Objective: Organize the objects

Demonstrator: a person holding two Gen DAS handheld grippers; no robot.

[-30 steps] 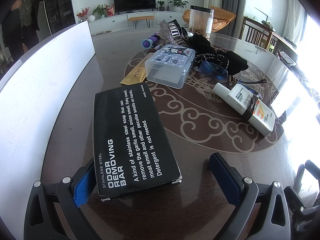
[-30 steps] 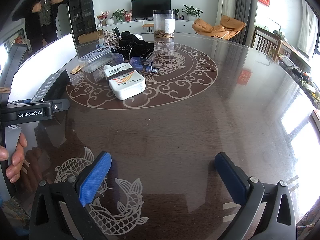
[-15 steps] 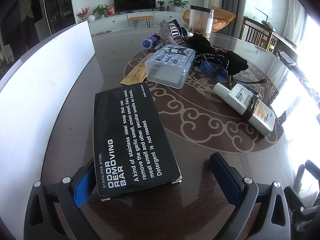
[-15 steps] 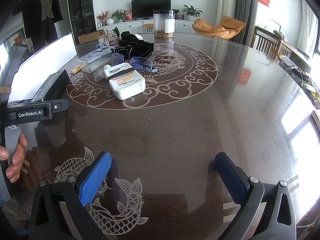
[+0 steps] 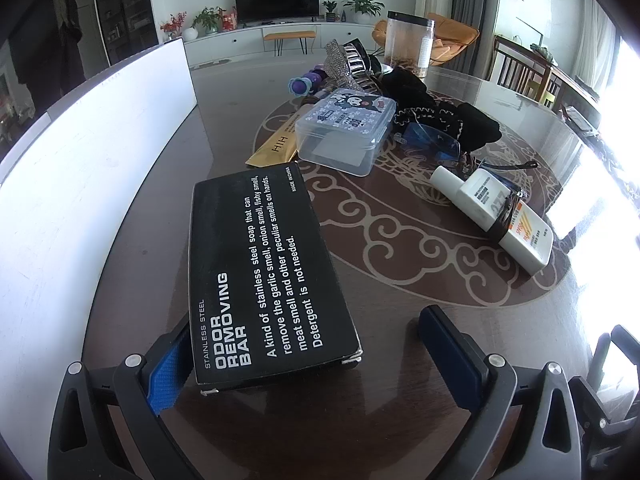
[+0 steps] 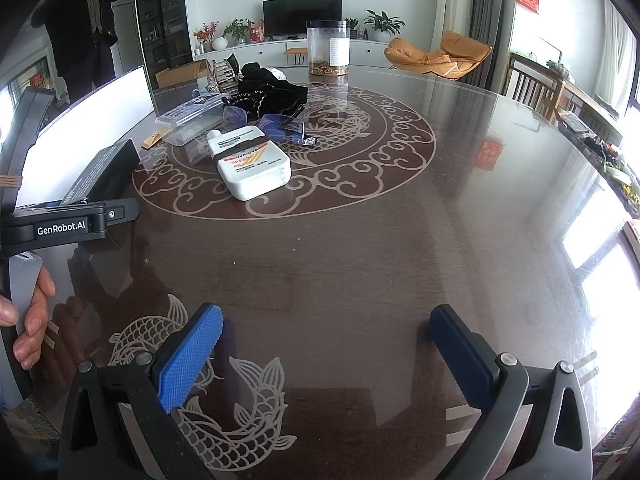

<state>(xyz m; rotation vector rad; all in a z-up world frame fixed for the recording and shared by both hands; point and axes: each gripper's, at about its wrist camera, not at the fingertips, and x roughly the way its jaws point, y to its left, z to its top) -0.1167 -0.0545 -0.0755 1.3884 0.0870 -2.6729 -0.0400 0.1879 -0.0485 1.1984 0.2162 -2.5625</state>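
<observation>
Black odor-bar box [image 5: 264, 276] lies flat on the table [image 5: 400, 304], near left, between the spread fingers of the left gripper [image 5: 316, 354]; only the left pad [image 5: 170, 376] is beside it. Right gripper [image 6: 332, 354] is spread and empty over bare table. Step looks like grasp setup; next: center, then close on the box.

Black box [image 5: 264, 276]: "STAINLESS STEEL ODOR REMOVING BAR". Gold packet [image 5: 276, 146]: "HIH". Left gripper [image 6: 60, 228]: "GenRobot.AI".

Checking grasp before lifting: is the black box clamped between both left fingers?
No: the black box touches only one of the fingers; the other stands apart.
</observation>
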